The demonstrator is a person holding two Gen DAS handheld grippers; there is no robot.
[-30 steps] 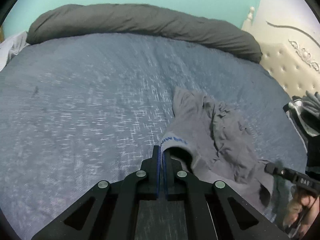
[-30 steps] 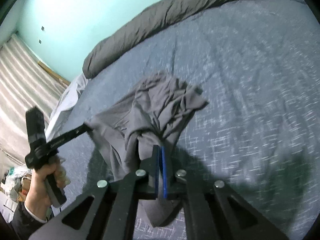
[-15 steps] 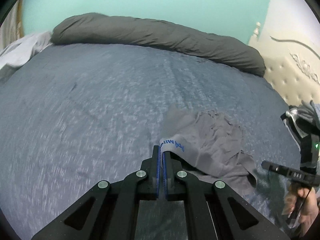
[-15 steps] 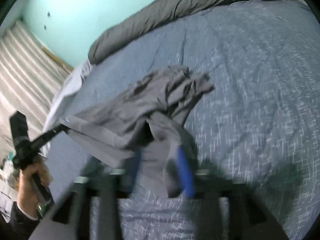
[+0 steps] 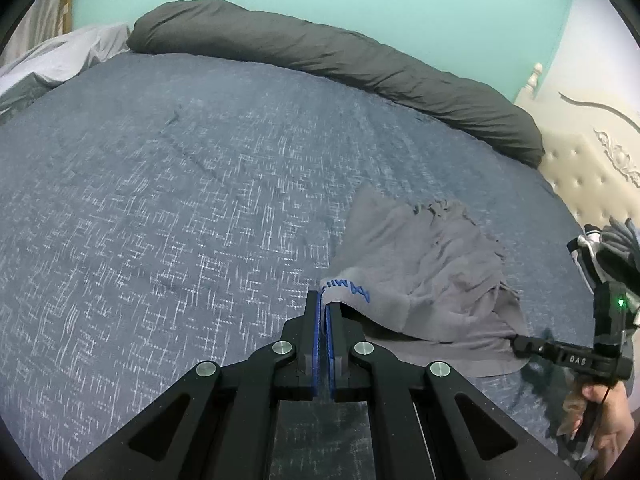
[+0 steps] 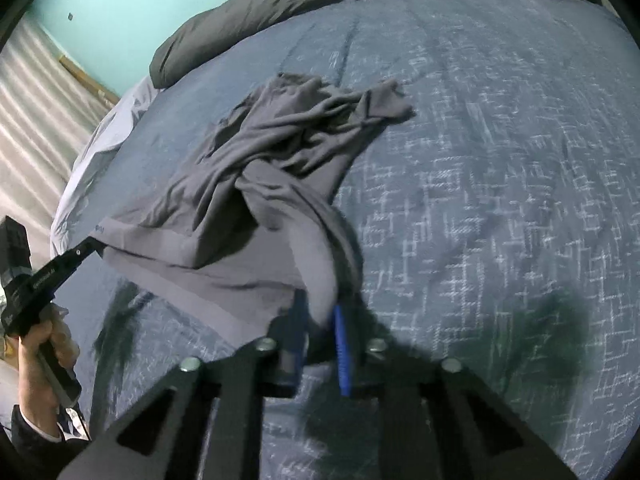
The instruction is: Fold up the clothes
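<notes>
We are spreading the grey garment out on the bed, ahead of any fold. Our left gripper has its fingers pressed together on the printed waistband edge, cloth trailing off to their right. Our right gripper is closing its fingers, a hanging fold between them; whether the pads bite yet, we cannot tell. Next we judge both corners need pulling apart, then laying flat. The garment is thin, soft, crumpled knit; the bedcover is coarse, flecked blue weave.
</notes>
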